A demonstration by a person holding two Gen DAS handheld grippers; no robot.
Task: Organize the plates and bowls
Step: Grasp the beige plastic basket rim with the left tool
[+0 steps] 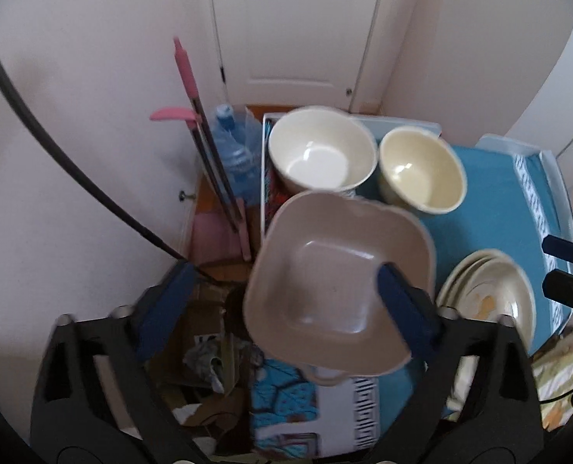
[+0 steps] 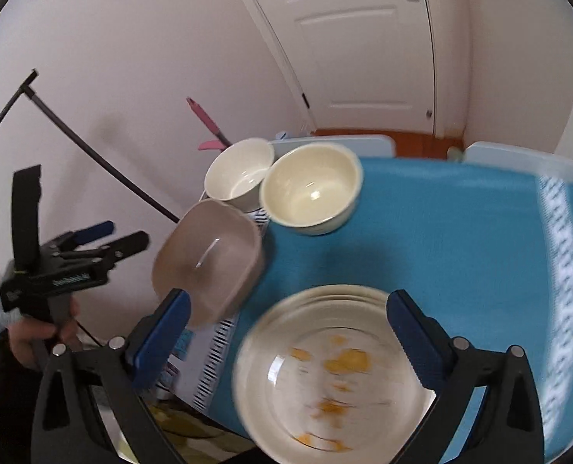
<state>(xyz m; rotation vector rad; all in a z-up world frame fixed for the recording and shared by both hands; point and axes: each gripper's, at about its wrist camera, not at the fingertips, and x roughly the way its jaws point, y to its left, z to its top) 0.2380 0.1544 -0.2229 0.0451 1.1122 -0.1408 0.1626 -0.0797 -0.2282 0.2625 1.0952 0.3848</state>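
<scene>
A beige square bowl [image 1: 336, 282] [image 2: 212, 255] rests tilted at the left edge of the blue-clothed table [image 2: 441, 232], on top of something white. My left gripper [image 1: 286, 282] [image 2: 125, 232] hovers above and to the left of it, open, with no pad touching the bowl. A white round bowl [image 1: 321, 150] [image 2: 240, 174] and a cream bowl [image 1: 421, 170] [image 2: 311, 189] stand side by side at the back. A stack of plates [image 2: 336, 367] [image 1: 487, 290] with yellow marks lies near the front. My right gripper [image 2: 288, 309] [image 1: 553, 265] hangs open above the plates.
Pink-handled mops [image 1: 193, 123] and a blue water bottle [image 1: 236, 147] lean in the corner left of the table. Cardboard and clutter [image 1: 205, 352] cover the floor below. A black cable [image 1: 54, 147] crosses the wall. A white door [image 2: 356, 46] stands behind.
</scene>
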